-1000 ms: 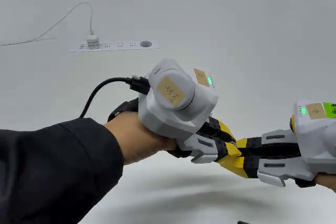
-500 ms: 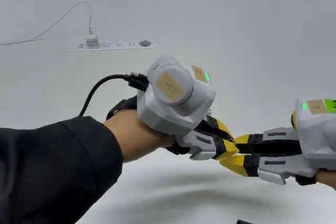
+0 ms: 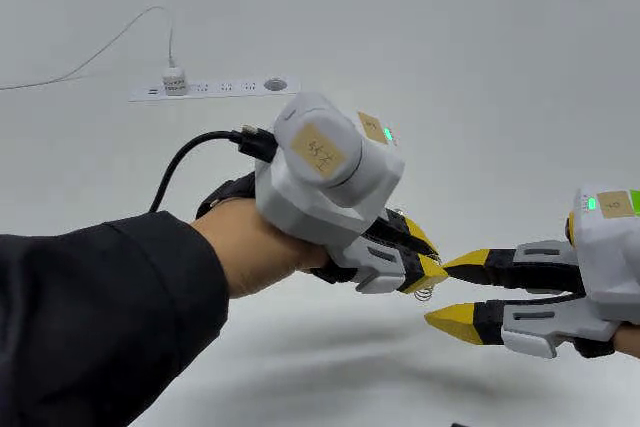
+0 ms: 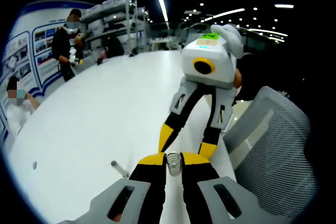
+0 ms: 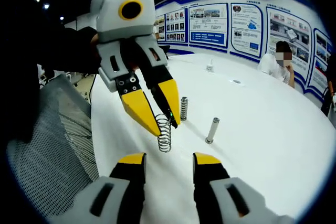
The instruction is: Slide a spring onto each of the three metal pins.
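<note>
Left hand-held gripper (image 4: 174, 157): jaws pressed together on a spring (image 5: 164, 132), pinching its upper end. The spring hangs from the yellow tips above the white bench (image 3: 480, 97), roughly upright in the right gripper view. I cannot tell whether its lower end touches the bench.

Right hand-held gripper (image 5: 169, 159): jaws spread, nothing between them. It points at the left one, tips close to the spring but apart from it.

On the bench beyond the held spring, in the right gripper view:
- bare metal pin (image 5: 212, 130), standing upright with a slight lean
- second pin (image 5: 184, 108), upright, already wearing a spring, just behind the left gripper's tips

In the head view, a hand (image 3: 262, 247) in a dark sleeve grips the left unit. A white power strip (image 3: 215, 87) lies far back on the bench.
</note>
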`<state>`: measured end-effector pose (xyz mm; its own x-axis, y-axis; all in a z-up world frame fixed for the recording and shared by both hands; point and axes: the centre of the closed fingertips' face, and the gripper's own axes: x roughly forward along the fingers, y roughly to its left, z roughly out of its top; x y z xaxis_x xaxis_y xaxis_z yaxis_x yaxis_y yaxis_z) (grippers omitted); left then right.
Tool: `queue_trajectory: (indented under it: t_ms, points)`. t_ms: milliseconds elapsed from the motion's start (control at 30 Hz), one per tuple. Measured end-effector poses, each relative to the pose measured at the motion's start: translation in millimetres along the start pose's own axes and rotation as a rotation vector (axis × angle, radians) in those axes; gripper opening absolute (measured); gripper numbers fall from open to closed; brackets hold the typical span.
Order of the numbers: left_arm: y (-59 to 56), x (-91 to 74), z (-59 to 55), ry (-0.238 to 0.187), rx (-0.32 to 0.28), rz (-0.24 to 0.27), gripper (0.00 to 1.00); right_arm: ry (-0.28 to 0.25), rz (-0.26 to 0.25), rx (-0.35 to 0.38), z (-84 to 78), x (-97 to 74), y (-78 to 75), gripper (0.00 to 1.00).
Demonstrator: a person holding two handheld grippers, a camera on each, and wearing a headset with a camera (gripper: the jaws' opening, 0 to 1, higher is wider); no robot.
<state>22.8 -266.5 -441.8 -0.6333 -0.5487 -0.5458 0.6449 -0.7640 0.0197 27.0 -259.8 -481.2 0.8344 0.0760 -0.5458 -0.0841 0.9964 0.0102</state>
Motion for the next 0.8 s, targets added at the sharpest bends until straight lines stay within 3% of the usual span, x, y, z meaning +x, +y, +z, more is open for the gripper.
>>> queue_trajectory:
  t_ms: [433,800]
  points:
    - [19.4,-8.3,4.9,0.007,0.004,0.041,0.10,-0.007,-0.028,0.039,-6.0,-1.9,-4.0,0.64]
    - [41.2,-13.5,11.5,0.014,-0.004,0.077,0.10,0.001,-0.049,0.046,-12.6,-4.2,-9.2,0.68]
